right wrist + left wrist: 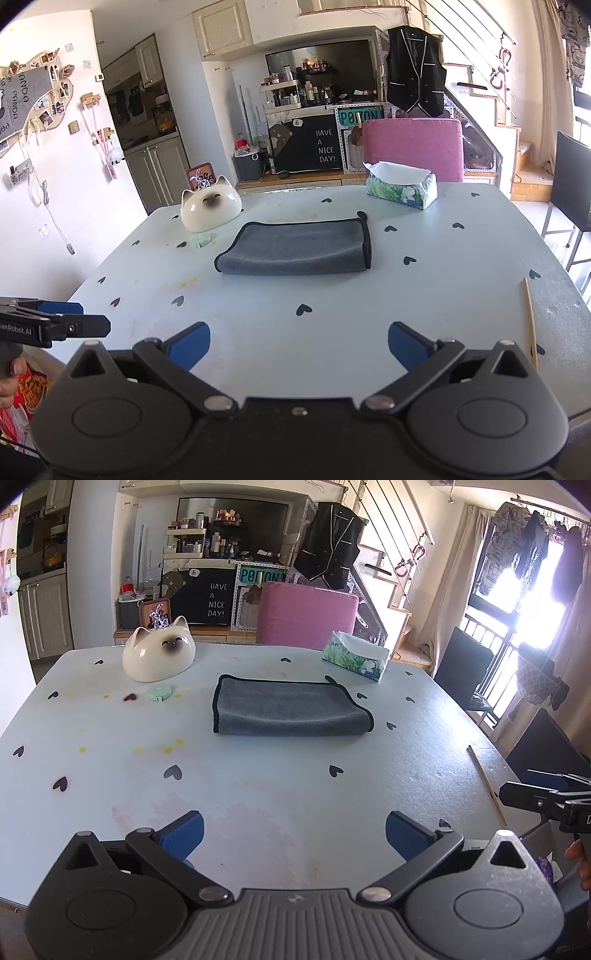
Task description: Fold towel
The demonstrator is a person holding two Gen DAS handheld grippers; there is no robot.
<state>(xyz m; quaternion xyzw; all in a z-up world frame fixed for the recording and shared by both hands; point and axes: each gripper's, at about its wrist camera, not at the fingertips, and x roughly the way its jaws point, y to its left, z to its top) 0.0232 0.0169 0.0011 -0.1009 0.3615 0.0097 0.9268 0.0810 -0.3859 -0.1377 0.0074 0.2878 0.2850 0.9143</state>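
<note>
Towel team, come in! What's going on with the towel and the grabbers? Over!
Left gripper and right gripper open, empty, short of the towel. Towel folded, flat on table. Nothing in the way.

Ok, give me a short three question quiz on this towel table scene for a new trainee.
1. True or false: the gray towel is already folded over.
2. What sits nearest the cat-shaped ceramic: A tissue box, B green tape measure, C wooden stick?
3. Fill in: both the left tongs and the right tongs are ____.

Key: 1 true; 2 B; 3 open, holding nothing.
</note>
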